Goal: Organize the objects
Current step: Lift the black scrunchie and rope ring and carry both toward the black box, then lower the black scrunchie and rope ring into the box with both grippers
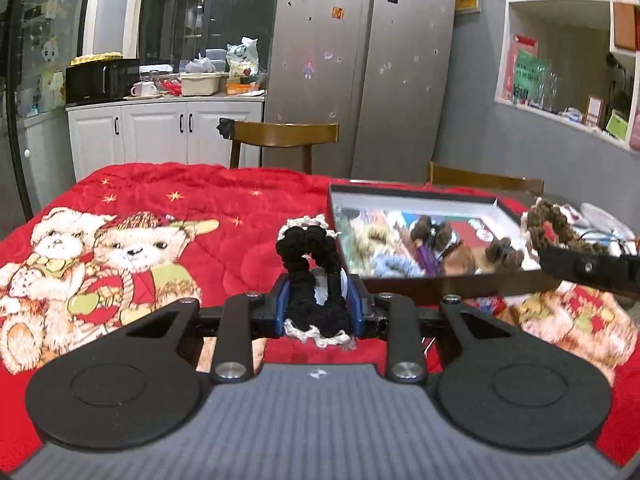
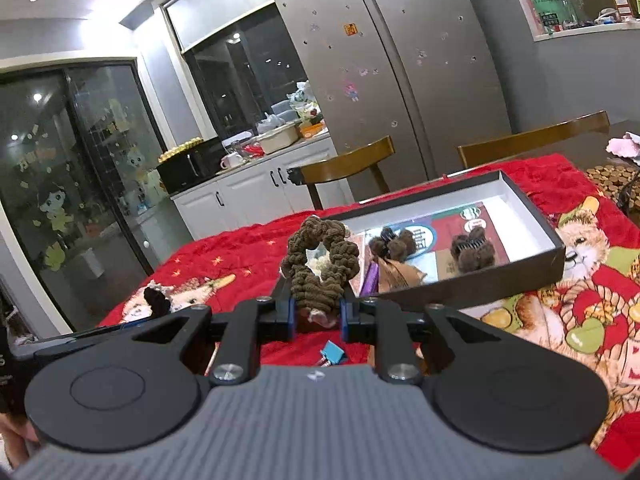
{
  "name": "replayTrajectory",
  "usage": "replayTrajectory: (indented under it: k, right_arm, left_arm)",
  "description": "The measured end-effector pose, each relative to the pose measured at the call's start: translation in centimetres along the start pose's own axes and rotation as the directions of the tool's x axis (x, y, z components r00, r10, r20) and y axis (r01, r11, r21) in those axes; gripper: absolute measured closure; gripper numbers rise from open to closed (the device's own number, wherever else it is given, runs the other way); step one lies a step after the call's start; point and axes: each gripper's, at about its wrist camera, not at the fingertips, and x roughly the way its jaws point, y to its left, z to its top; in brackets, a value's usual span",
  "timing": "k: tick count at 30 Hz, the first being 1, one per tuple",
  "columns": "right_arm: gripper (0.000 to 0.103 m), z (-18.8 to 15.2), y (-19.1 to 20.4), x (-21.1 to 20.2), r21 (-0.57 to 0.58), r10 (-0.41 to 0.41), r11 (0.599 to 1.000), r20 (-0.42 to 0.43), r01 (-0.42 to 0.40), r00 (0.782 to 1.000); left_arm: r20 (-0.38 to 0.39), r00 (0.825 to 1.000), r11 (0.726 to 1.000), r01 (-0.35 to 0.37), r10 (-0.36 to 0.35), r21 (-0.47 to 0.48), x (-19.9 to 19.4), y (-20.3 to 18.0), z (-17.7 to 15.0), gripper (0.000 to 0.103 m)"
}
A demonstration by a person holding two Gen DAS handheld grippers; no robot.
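Note:
My left gripper point(image 1: 318, 300) is shut on a black scrunchie with white trim point(image 1: 310, 256), held above the red quilt, left of the dark shallow box point(image 1: 412, 196). My right gripper point(image 2: 318, 312) is shut on a brown scrunchie point(image 2: 320, 256), held just left of the same box point(image 2: 520, 184). The box holds several hair ties and brown fluffy clips point(image 2: 472, 252). The brown scrunchie and right gripper also show in the left wrist view point(image 1: 556, 224), over the box's right side. The black scrunchie shows in the right wrist view point(image 2: 156, 300) at lower left.
A red quilt with bear print point(image 1: 132, 256) covers the table. Two wooden chairs point(image 1: 284, 136) stand behind it, then a fridge point(image 1: 360, 60) and a white counter. A small blue item point(image 2: 332, 354) lies on the quilt under my right gripper. A beaded mat point(image 2: 612, 180) lies far right.

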Motion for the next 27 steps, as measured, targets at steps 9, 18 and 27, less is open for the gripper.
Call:
replayTrajectory:
  k: [9, 18, 27]
  right_arm:
    - [0.081, 4.3, -0.1, -1.0, 0.002, 0.008, 1.0, 0.052, -0.008, 0.999]
    - [0.081, 9.0, -3.4, 0.0, 0.072, 0.01, 0.997, 0.093, -0.017, 0.996]
    - [0.08, 12.1, -8.9, 5.0, 0.159, -0.028, 0.987, 0.045, 0.02, 0.999]
  left_arm:
    - [-0.004, 1.0, 1.0, 0.026, -0.026, -0.006, 0.1, -2.3, 4.8, 0.069]
    - [-0.06, 0.988, 0.989, 0.14, -0.142, -0.04, 3.4, -6.9, 9.8, 0.069]
    - [-0.131, 0.962, 0.969, 0.228, -0.239, -0.093, 10.2, -12.4, 12.5, 0.069]
